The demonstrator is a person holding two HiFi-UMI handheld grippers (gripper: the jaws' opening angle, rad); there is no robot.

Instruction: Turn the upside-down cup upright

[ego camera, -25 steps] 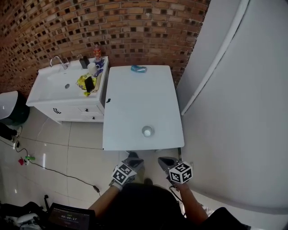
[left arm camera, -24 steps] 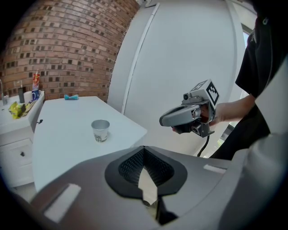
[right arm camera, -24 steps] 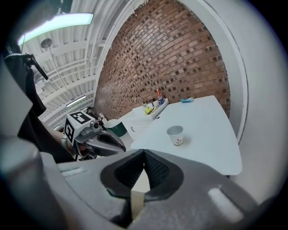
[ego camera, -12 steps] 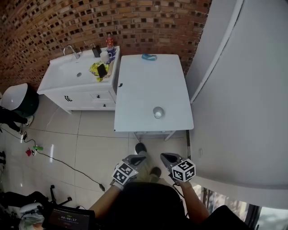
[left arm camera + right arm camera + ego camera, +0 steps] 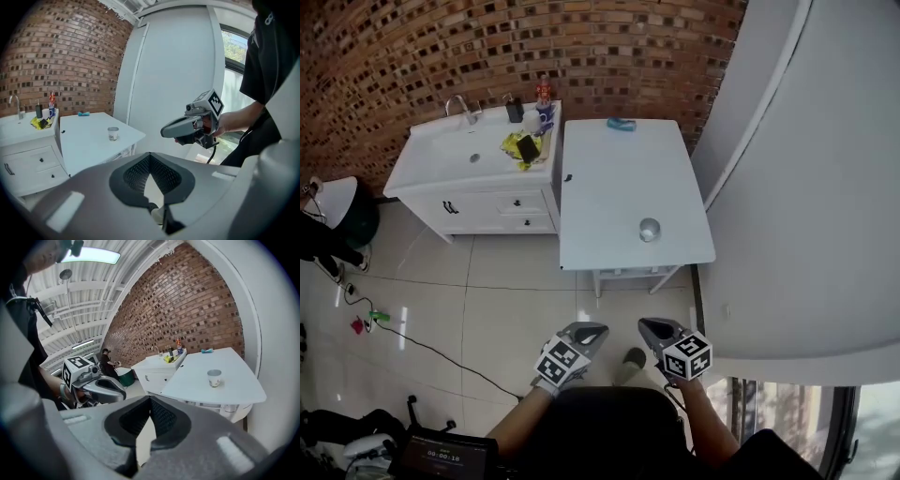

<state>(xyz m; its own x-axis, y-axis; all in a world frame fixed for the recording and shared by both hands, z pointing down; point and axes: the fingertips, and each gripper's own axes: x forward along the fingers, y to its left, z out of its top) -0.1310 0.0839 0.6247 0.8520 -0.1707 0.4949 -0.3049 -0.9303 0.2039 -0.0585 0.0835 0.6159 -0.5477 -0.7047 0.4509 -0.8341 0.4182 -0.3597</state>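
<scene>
A small pale cup (image 5: 650, 229) stands alone near the front edge of the white table (image 5: 614, 178); its wider rim looks to be on top. The same cup (image 5: 113, 133) is far off in the left gripper view and also in the right gripper view (image 5: 214, 378). Both grippers hang close to my body above the tiled floor, well short of the table. My left gripper (image 5: 596, 329) is shut with nothing in it, its jaws meeting in its own view (image 5: 150, 157). My right gripper (image 5: 644, 324) is shut and empty too (image 5: 150, 401).
A white sink cabinet (image 5: 473, 169) with bottles and a yellow item adjoins the table's left side. A blue object (image 5: 621, 124) lies at the table's far edge. A white wall (image 5: 797, 216) runs along the right; a cable (image 5: 431, 339) crosses the floor at left.
The table and cup have drawn farther away and shifted right in the head view: I have backed off from the table. Both grippers stay shut near my body.
</scene>
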